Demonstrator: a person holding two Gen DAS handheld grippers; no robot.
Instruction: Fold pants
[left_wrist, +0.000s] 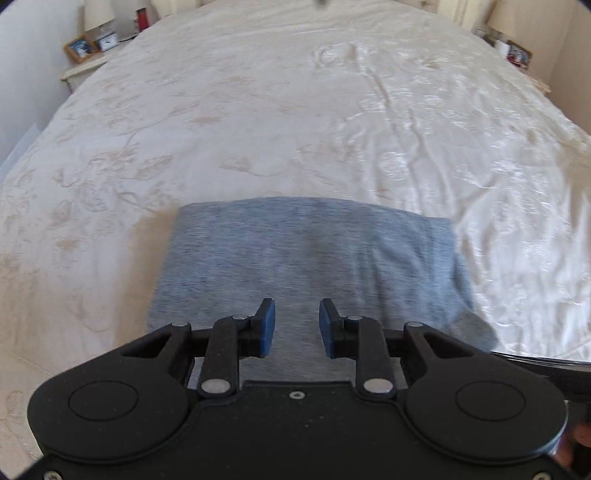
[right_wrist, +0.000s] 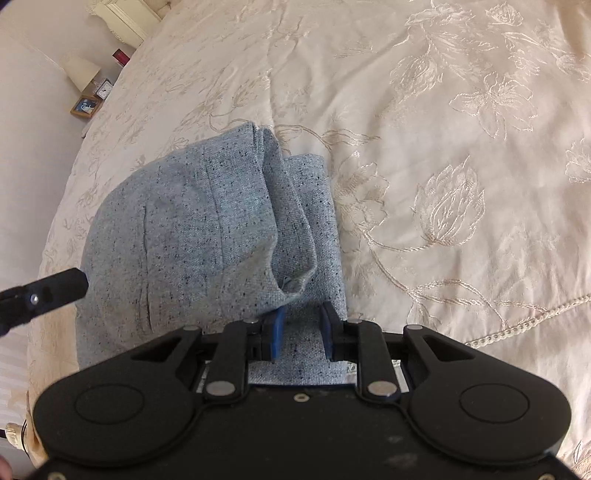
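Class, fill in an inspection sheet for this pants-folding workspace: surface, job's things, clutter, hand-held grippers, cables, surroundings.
Surface: bed under a cream floral-embroidered cover, wrinkled in places.
Job's things: grey-blue pants, folded into a compact stack near the bed's edge; layers uneven on one side.
Clutter: nothing seen on the bed.
Grippers: left hand-held gripper jaws apart over the pants, nothing between the pads; right hand-held gripper has pants fabric between its pads, grip unclear.
Cables: nothing seen.
Surroundings: bedside table with lamp, clock and framed photo; another photo frame on the far side.
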